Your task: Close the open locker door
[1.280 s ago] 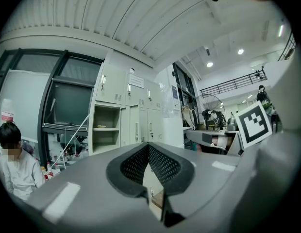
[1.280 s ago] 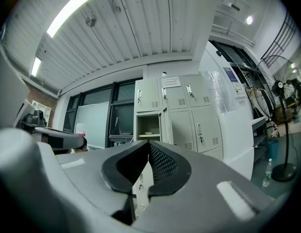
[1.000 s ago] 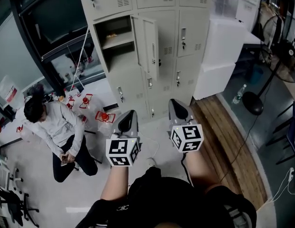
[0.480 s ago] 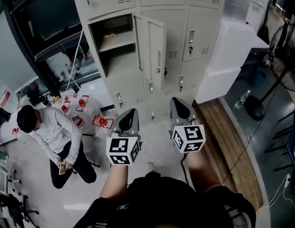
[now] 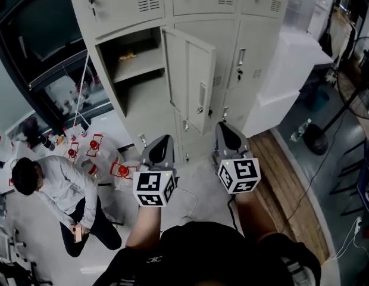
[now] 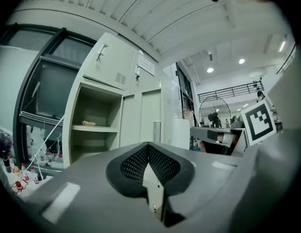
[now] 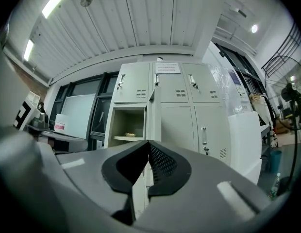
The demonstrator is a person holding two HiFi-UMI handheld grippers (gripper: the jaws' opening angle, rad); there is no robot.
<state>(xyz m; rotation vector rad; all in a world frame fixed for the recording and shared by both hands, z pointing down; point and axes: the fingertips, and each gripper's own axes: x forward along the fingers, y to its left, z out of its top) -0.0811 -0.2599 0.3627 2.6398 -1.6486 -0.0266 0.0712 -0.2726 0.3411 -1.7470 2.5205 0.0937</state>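
A person [image 5: 56,189] crouched on the floor at left while the locker door [image 5: 193,82] hung wide open beside its shelved compartment [image 5: 134,70]. Short of the lockers and clear of the door, the left gripper [image 5: 160,148] and the right gripper [image 5: 228,134] were held level side by side, each with jaws closed on nothing. A white block [image 5: 285,64] stood at right.

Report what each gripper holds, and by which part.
Nothing is held. The left gripper and the right gripper are both shut and empty, short of the open locker door.
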